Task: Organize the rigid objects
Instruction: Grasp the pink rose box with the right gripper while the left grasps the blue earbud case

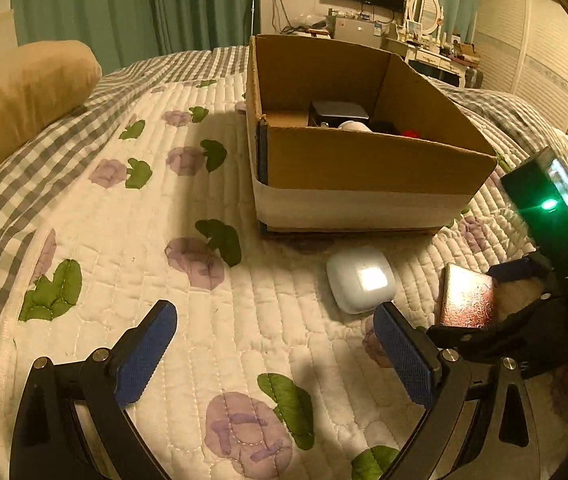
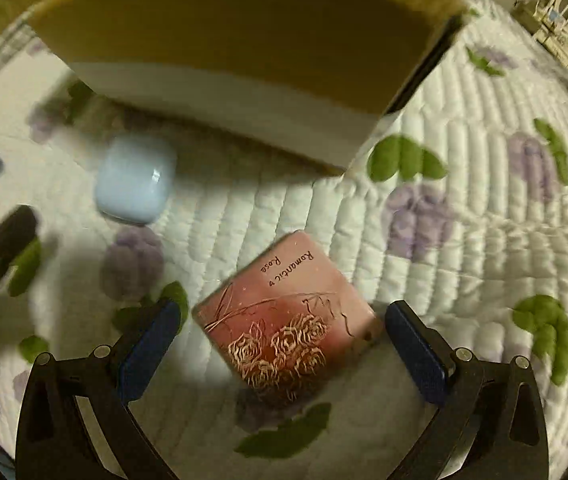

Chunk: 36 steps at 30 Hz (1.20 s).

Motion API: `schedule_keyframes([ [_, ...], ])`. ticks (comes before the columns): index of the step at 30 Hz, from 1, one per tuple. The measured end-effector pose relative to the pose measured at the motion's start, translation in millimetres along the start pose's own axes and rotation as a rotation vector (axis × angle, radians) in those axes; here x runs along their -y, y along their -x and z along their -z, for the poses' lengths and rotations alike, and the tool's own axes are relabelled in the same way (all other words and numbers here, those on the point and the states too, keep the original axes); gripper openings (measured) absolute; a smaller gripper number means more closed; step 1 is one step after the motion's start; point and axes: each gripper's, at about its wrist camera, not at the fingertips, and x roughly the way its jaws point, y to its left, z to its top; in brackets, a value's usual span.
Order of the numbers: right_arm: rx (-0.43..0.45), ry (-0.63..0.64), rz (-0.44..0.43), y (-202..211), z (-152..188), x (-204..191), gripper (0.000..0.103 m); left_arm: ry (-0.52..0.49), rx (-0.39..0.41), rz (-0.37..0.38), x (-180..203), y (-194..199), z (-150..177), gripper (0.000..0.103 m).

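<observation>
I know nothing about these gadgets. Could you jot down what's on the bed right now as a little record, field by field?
surface: quilted bedspread with purple flowers and green leaves
container: open cardboard box, some things already inside
loose items: white case and pink rose tin, both lying in front of the box
left gripper: open, nothing between its pads
right gripper: open, pads either side of the pink rose tin, not touching it

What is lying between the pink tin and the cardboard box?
Only bare quilt separates the pink tin from the cardboard box, as the right wrist view shows.
</observation>
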Motion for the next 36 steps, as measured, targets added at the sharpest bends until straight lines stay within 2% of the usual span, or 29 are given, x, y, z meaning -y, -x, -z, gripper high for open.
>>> schedule_keyframes([
  [3, -0.008, -0.001, 0.024, -4.9, -0.3, -2.7, 0.102, -0.013, -0.009, -0.010, 2.7, -1.9, 1.1, 0.100],
  [5, 0.011, -0.006, 0.032, -1.4, 1.4, -3.0, 0.095, -0.018, -0.011, -0.010, 3.6, -1.5, 1.1, 0.100],
  [7, 0.036, -0.012, 0.023, 3.0, 1.8, -4.1, 0.094, -0.015, -0.009, -0.007, 3.0, -0.3, 0.7, 0.100],
  [11, 0.130, -0.033, -0.005, 28.1, 10.6, 1.9, 0.094, -0.006, -0.007, -0.009, 1.5, 1.6, -2.2, 0.100],
  [17, 0.281, -0.097, -0.071, 73.7, 23.4, 22.6, 0.094, -0.055, -0.028, -0.053, 12.2, -2.6, -13.1, 0.100],
  [20, 0.336, -0.081, -0.040, 98.7, 20.4, 27.0, 0.094, -0.072, -0.064, -0.066, 24.4, -10.9, -18.5, 0.100],
  [24, 0.376, -0.060, -0.018, 118.4, 14.1, 38.1, 0.094, -0.077, -0.104, -0.031, 44.9, -24.1, -23.5, 0.100],
  [29, 0.394, -0.053, -0.024, 115.1, -3.2, 52.9, 0.094, -0.078, -0.145, -0.002, 64.9, -44.8, -27.0, 0.100],
  [31, 0.393, -0.063, -0.038, 112.0, -3.6, 56.2, 0.094, -0.080, -0.157, 0.011, 67.7, -54.0, -28.5, 0.097],
  [32, 0.392, -0.067, -0.043, 108.6, -3.5, 56.8, 0.094, -0.081, -0.163, 0.014, 69.0, -58.2, -28.7, 0.092],
  [33, 0.391, -0.072, -0.050, 105.5, -3.3, 58.6, 0.094, -0.082, -0.176, 0.019, 70.6, -63.3, -28.0, 0.081],
  [36, 0.374, -0.079, -0.076, 94.7, -3.5, 61.3, 0.094, -0.091, -0.195, 0.017, 73.2, -73.0, -24.3, 0.061],
])
